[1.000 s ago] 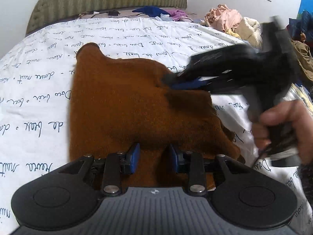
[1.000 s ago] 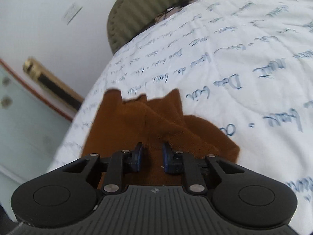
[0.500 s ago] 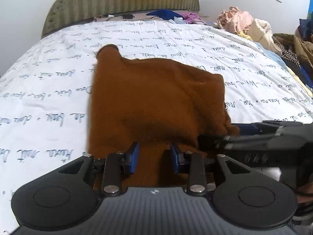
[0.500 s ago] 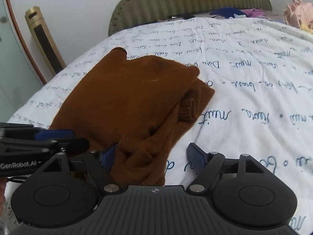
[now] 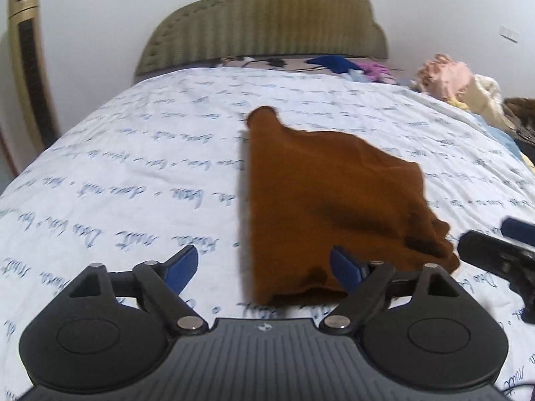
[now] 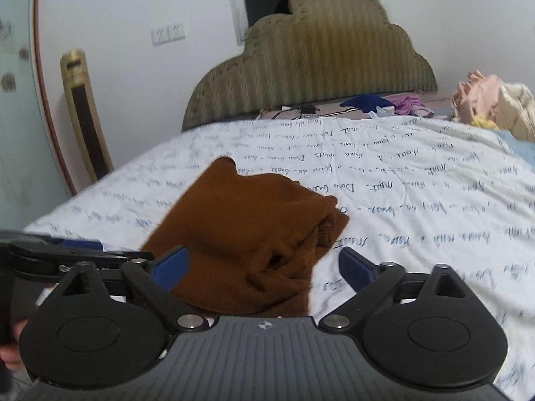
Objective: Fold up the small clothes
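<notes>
A brown knitted garment (image 5: 331,200) lies folded on the white bedsheet (image 5: 133,173) printed with blue script. My left gripper (image 5: 264,260) hovers at its near edge. Its jaws are opening wide and its pads do not press the cloth. The right gripper (image 5: 495,250) shows at the right edge of the left wrist view. In the right wrist view the garment (image 6: 254,227) lies ahead of and below my right gripper (image 6: 262,257). Its jaws are opening too, and the cloth sits loose between the fingers. The left gripper (image 6: 67,254) appears at the left.
A padded olive headboard (image 5: 267,30) stands at the far end, with small blue and purple clothes (image 5: 347,65) and a cable in front of it. A heap of pink and cream clothes (image 5: 464,83) sits far right. A gold tower unit (image 5: 30,67) stands left of the bed.
Both grippers were shut on the brown garment's near edge a second ago. They have let go, spread wide and drawn back, and the garment now rests folded on the sheet.
</notes>
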Motion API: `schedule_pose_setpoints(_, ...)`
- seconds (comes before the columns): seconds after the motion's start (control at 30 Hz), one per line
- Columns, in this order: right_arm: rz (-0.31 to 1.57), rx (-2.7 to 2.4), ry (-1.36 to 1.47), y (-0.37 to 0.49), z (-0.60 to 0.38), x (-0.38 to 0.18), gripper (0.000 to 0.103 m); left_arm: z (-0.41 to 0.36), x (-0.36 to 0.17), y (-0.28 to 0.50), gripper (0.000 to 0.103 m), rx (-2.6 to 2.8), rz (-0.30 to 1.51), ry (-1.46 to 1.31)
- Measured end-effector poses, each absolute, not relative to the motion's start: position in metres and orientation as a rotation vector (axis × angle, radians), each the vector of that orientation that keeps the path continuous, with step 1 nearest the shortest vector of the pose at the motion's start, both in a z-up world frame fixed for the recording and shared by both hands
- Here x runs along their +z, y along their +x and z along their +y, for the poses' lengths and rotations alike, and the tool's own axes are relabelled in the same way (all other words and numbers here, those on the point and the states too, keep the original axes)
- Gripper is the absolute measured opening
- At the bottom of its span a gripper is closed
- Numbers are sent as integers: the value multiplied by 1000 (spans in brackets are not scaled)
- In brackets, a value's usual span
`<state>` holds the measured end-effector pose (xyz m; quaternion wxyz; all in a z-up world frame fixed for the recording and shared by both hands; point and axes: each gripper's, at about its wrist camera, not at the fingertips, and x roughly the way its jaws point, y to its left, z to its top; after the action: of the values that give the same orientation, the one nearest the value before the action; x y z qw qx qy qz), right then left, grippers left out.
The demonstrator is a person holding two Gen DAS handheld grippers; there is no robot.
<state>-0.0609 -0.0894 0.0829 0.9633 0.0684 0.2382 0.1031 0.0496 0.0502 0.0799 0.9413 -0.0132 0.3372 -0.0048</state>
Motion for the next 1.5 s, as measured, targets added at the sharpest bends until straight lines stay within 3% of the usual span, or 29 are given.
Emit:
schedule_pose_setpoints(0.73, 559, 0, 168, -81, -65, 24, 99, 35, 47, 15, 87, 29, 711, -28)
schedule_pose_setpoints(1.5, 575, -22, 209, -74, -73, 11, 100, 25, 36, 4, 86, 30, 648, 14)
